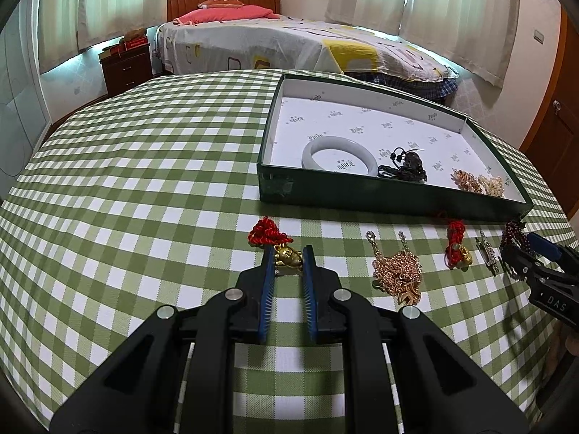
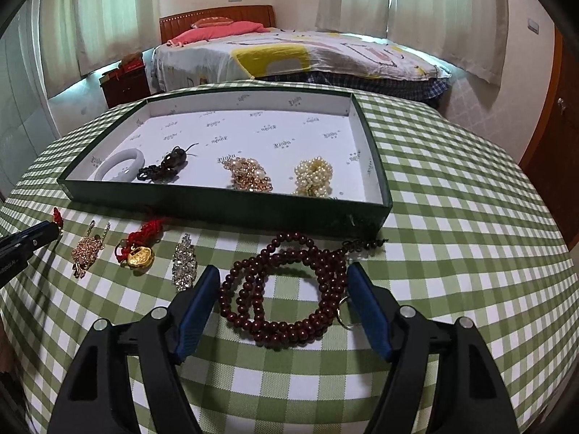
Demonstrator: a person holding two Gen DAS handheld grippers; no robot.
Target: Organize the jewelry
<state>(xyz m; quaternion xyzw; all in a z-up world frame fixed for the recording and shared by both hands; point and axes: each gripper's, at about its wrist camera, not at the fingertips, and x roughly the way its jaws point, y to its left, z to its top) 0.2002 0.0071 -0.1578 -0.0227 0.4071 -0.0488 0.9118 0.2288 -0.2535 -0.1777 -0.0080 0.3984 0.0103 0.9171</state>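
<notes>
My left gripper (image 1: 288, 257) is shut on a gold charm (image 1: 286, 256) with a red knotted cord (image 1: 266, 232), low on the checked tablecloth. My right gripper (image 2: 283, 279) is open around a dark red bead strand (image 2: 289, 289) lying on the cloth, one finger on each side. The green tray (image 1: 362, 195), white inside, holds a white bangle (image 1: 338, 155), a black cord piece (image 1: 403, 166), a gold cluster (image 2: 249, 175) and a pearl cluster (image 2: 313, 175). On the cloth lie a rose-gold chain (image 1: 398, 271), a second red-cord gold charm (image 2: 139, 249) and a crystal piece (image 2: 184, 260).
The table (image 1: 144, 181) has a green and white checked cloth and ends near the tray's far wall. Behind it stand a bed (image 1: 289, 43), a dark nightstand (image 1: 126, 65) and curtains. A brown door (image 2: 557, 137) is at the right.
</notes>
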